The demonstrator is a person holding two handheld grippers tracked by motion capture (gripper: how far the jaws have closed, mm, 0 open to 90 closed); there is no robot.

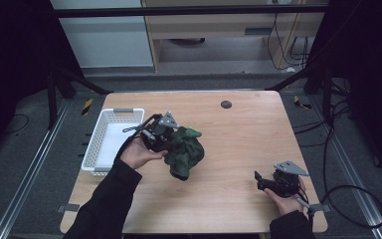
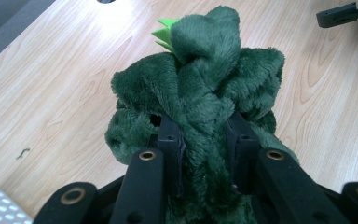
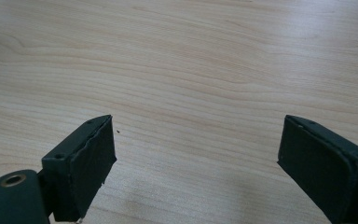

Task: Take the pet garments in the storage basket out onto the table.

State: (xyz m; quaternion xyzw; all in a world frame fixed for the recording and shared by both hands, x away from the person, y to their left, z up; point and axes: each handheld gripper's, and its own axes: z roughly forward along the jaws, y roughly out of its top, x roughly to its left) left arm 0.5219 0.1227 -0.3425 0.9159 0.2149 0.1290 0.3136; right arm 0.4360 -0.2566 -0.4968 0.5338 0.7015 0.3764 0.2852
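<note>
A dark green plush toy (image 1: 185, 152) with a light green crest hangs just above the middle of the wooden table (image 1: 238, 129). My left gripper (image 1: 166, 142) is shut on the plush toy (image 2: 200, 93), its two black jaws pinching a fold of the fur. My right gripper (image 1: 259, 180) rests low over the table near the front right corner, held by a hand. Its jaws stand wide apart with bare wood between them, and my right gripper (image 3: 196, 154) holds nothing. The other gripper's tip (image 2: 342, 14) pokes in at the top right of the left gripper view.
A white slotted basket (image 1: 95, 144) sits at the table's left edge, close to my left hand. A small dark round disc (image 1: 226, 104) lies near the far edge. Cables (image 1: 348, 199) trail off the table's right side onto the floor.
</note>
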